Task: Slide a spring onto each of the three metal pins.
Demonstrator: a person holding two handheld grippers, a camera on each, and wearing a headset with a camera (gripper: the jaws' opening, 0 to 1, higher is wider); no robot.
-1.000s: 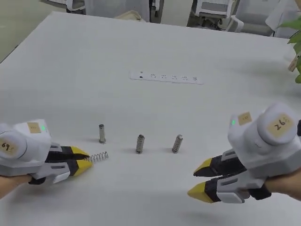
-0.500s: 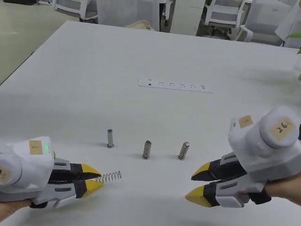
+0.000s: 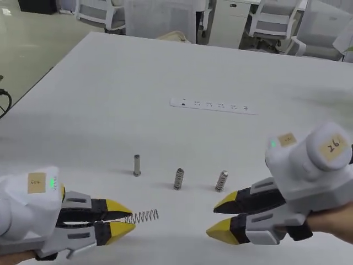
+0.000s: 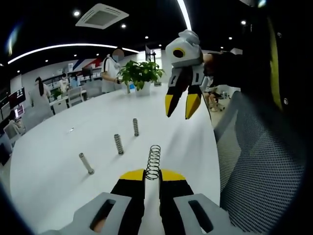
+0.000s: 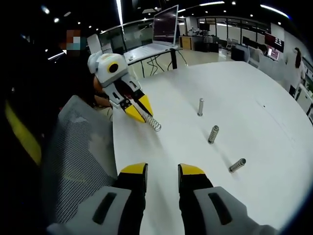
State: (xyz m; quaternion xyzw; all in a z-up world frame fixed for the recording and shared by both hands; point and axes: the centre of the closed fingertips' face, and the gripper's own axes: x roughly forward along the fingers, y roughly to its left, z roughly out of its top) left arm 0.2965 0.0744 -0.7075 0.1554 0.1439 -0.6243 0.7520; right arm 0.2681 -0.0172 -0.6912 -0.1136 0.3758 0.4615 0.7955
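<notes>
Plainly, a loose spring (image 3: 142, 216) was gripped by one end between the yellow tips of the left gripper (image 3: 131, 218), whose jaws were clenched on it, and its free end was pointed out over the white table (image 3: 110, 99). It was held low and near the front of the table; whether the coil touched the surface could not be told. It was kept apart from the bare pin (image 3: 137, 165), which was stood upright at the left end of the row in the head view. Next along, the middle pin (image 3: 178, 178) was already ringed by a coil, and so was the right-hand pin (image 3: 222, 180), which was leaned a little in that view. The right gripper (image 3: 212, 221) was held at the lower right, jaws parted, with nothing between them.

In the left gripper view the loose spring (image 4: 153, 161) was shown lengthwise, risen straight from between the closed tips, with the right gripper (image 4: 178, 113) hung in the air beyond it. In the right gripper view bare table was seen between the parted jaws, and the left gripper (image 5: 144, 115) was met from the front.

A power strip (image 3: 214, 105) and office chairs (image 3: 102, 11) were given by the head view, a potted plant (image 4: 139, 73) by the left gripper view, and a monitor (image 5: 165, 22) by the right gripper view.
</notes>
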